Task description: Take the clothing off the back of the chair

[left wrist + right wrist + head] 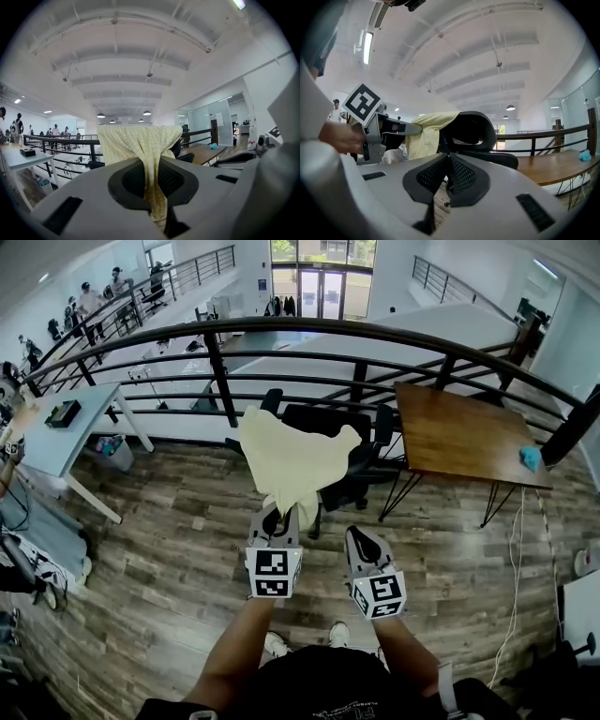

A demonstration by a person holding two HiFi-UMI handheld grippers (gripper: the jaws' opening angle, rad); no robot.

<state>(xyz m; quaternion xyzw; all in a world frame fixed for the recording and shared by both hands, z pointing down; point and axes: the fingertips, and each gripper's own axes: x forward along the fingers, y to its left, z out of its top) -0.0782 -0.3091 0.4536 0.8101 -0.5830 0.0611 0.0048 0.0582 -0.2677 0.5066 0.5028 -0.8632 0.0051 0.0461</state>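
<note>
A pale yellow garment (291,460) hangs over the back of a black office chair (361,460), and part of it is pulled toward me. My left gripper (278,517) is shut on the garment's lower end. In the left gripper view the cloth (140,140) runs down between the closed pads (180,180). My right gripper (361,538) hovers beside the left one, short of the chair, shut and holding nothing. In the right gripper view its pads (461,176) meet, with the chair back (471,129), the garment (424,133) and the left gripper (377,131) ahead.
A black railing (281,362) curves behind the chair. A wooden table (469,432) with a blue cloth (531,457) stands at the right. A white table (66,442) stands at the left. A white cable (514,559) lies on the wood floor at right.
</note>
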